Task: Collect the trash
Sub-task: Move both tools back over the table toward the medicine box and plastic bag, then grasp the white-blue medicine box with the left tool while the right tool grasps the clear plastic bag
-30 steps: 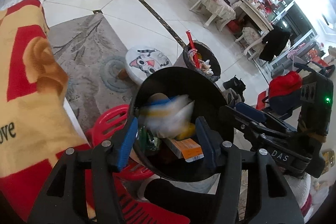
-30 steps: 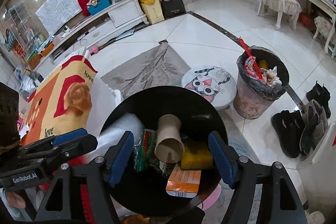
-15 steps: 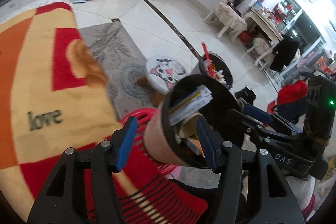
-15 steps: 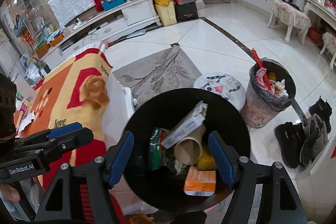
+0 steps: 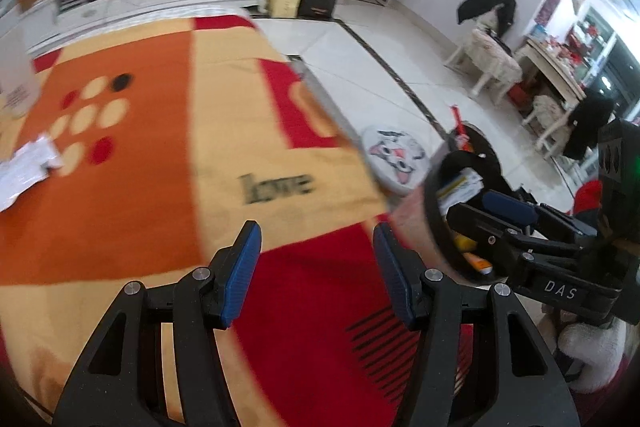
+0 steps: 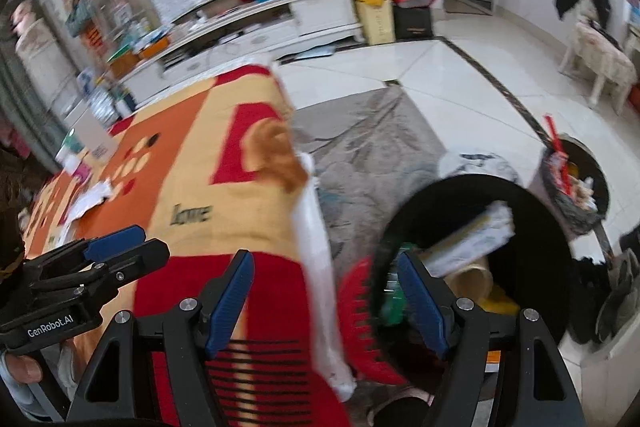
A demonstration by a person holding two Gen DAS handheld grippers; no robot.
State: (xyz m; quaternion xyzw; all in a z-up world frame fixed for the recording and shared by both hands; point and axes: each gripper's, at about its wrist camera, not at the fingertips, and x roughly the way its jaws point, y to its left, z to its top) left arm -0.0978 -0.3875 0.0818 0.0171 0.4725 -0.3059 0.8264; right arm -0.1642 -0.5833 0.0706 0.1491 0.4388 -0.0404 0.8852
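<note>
Compared with a second ago, both views have swung left: the black trash bin (image 6: 516,223), which sat centred between each pair of jaws, now lies at the right of both frames, and the red, orange and cream cloth (image 5: 168,147) printed with "love" fills the middle. In the left wrist view the bin (image 5: 434,223) appears at the right edge, partly behind the right gripper.

The bin holds a white and yellow carton (image 6: 468,243) lying on top, a brown paper cup (image 6: 472,281) on its side, something yellow (image 6: 498,303) and a green wrapper (image 6: 394,291). A second, fuller bin (image 6: 576,183) stands on the floor at the right of the right wrist view, a red stick (image 6: 556,147) poking out of its heap. On the cloth-covered tabletop, crumpled white paper (image 5: 24,167) lies at the left of the left wrist view.

The left gripper (image 5: 316,271) points down over the cloth, jaws about half open with nothing between them. The right gripper (image 6: 326,303) also tilts down, jaws likewise parted and empty, straddling the tabletop's edge; its right finger overlaps the bin's rim in the picture.
</note>
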